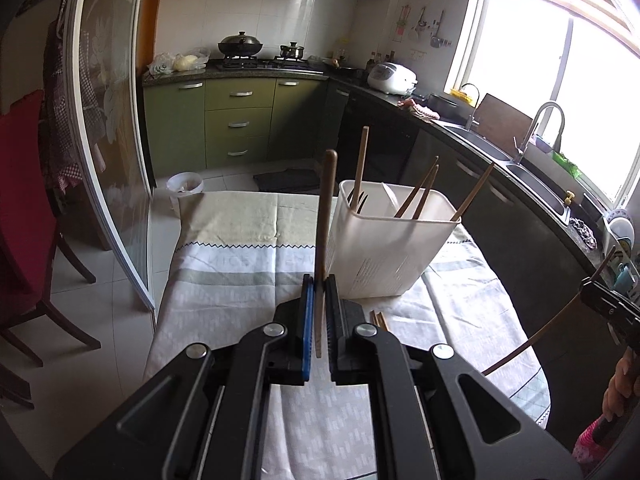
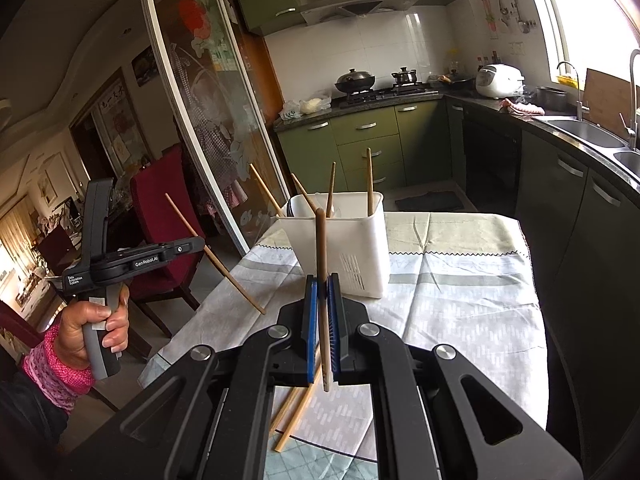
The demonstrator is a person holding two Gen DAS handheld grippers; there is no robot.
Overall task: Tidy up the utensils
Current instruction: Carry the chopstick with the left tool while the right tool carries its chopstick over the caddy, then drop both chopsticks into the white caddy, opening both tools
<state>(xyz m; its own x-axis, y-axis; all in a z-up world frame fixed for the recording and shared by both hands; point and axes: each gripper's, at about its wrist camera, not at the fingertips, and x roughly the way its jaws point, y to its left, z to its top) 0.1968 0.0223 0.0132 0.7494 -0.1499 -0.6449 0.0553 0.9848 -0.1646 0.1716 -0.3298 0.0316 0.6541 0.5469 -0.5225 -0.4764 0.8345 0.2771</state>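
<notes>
A white plastic utensil holder (image 1: 390,240) stands on the cloth-covered table (image 1: 240,264), with several chopsticks and a fork upright in it; it also shows in the right wrist view (image 2: 344,240). My left gripper (image 1: 319,284) is shut on a wooden chopstick (image 1: 326,208), held upright just left of the holder. My right gripper (image 2: 321,284) is shut on another wooden chopstick (image 2: 321,248), upright in front of the holder. The left gripper (image 2: 200,246) shows at the left of the right wrist view with its chopstick (image 2: 216,256) slanting down. Two chopsticks (image 2: 294,416) lie on the table under my right gripper.
A glass sliding door (image 1: 108,128) and a red chair (image 1: 24,208) are to the left. A dark counter with sinks (image 1: 520,160) runs along the right. A stove with pots (image 1: 256,52) is at the back. A white bin (image 1: 184,190) stands on the floor beyond the table.
</notes>
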